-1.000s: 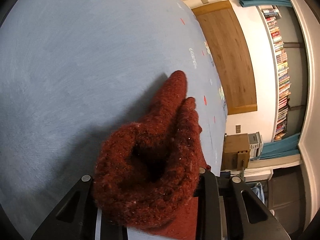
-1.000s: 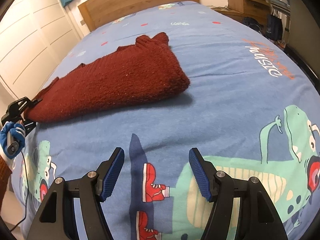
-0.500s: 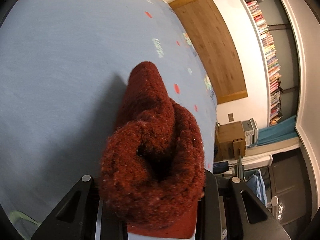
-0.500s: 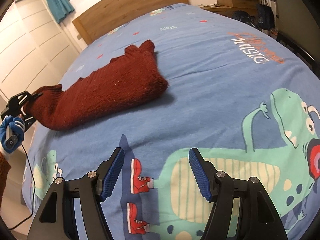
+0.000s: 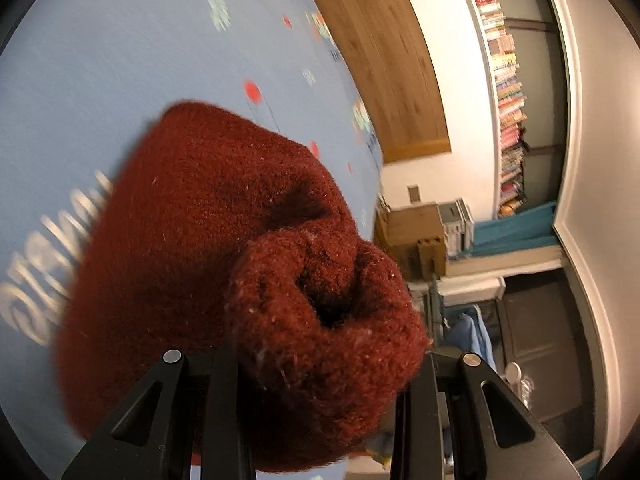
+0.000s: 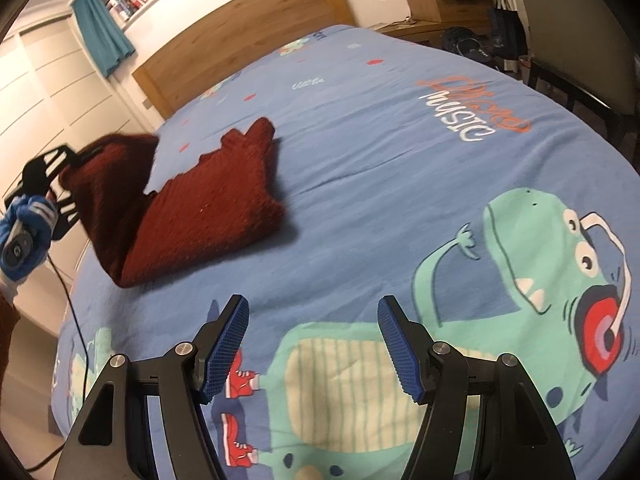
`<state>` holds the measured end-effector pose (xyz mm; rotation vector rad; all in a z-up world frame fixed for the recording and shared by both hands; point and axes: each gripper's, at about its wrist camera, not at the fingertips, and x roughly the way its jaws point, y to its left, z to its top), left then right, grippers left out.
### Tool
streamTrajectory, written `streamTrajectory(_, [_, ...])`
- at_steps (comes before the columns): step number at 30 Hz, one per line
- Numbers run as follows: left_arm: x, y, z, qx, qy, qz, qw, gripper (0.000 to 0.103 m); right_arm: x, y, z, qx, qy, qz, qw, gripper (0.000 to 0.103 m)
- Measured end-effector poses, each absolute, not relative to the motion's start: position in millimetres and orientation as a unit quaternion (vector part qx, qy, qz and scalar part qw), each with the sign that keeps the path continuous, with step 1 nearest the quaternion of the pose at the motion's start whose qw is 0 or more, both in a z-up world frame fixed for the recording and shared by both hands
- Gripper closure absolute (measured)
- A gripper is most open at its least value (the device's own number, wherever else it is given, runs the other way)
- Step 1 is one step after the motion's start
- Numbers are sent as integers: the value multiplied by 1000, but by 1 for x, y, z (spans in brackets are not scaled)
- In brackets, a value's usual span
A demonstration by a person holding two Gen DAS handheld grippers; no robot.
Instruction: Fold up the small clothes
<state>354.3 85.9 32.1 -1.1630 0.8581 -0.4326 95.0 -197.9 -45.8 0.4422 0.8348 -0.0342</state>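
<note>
A dark red knitted sweater (image 6: 208, 204) lies on the blue bedspread (image 6: 380, 184), on the side of the bed away from the green dinosaur print (image 6: 500, 320) and nearer the wooden headboard (image 6: 240, 36). Most of it rests flat on the bedspread, with a sleeve end pointing toward the headboard, while its near end is lifted off the bed and bent upward. That raised end is clamped in the left gripper (image 5: 324, 364), whose two black fingers squeeze a thick bunched roll of the knit between them; in the left wrist view the wool fills the space between the fingers and spills over them, hiding the pads. In the right wrist view the same gripper (image 6: 60, 168) appears at the bed's edge far from the dinosaur, held by a hand in a blue and white glove (image 6: 24, 232), with a black cable hanging below it. The right gripper (image 6: 312, 344) hovers over the dinosaur print, its blue ribbed pads (image 6: 228, 344) spread well apart with nothing between them and well clear of the sweater. White and orange lettering (image 6: 468, 112) sits on the bedspread beyond the dinosaur, toward the headboard.
</note>
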Motion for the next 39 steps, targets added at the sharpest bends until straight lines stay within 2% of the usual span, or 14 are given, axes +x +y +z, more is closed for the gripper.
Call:
streamTrajectory(5, [357,23,23,-497,425,-231,720,78,88,-208,-47,223,397,-21,890,34])
streamTrajectory(11, [342,-39,11,-374,475,-234,761,78,81,-217,-51,236,395,-28,887,34])
streamTrajectory(18, [318,-82,35,-252,467,-219,819,78,76,-221,-59,251,394,-30,884,34])
streamTrajectory(24, [285,-120,-2,-155,503,-211,823,78,75,-221,-62,256,393,-28,883,34])
streamTrajectory(27, [274,-126,-10,-137,500,-215,827,76,73,-223,-61,255,393,-30,883,34])
streamTrajectory(29, [271,-128,-7,-138,497,-221,827,70,71,-225,-61,257,391,-34,883,34])
streamTrajectory(31, [266,-127,-4,-146,496,-234,824,58,70,-227,-61,258,391,-37,883,34])
streamTrajectory(32, [262,-127,-4,-149,495,-246,820,56,70,-228,-62,259,391,-39,883,34])
streamTrajectory(39, [261,-126,10,-154,503,-311,792,56,72,-219,-55,250,392,-37,884,34])
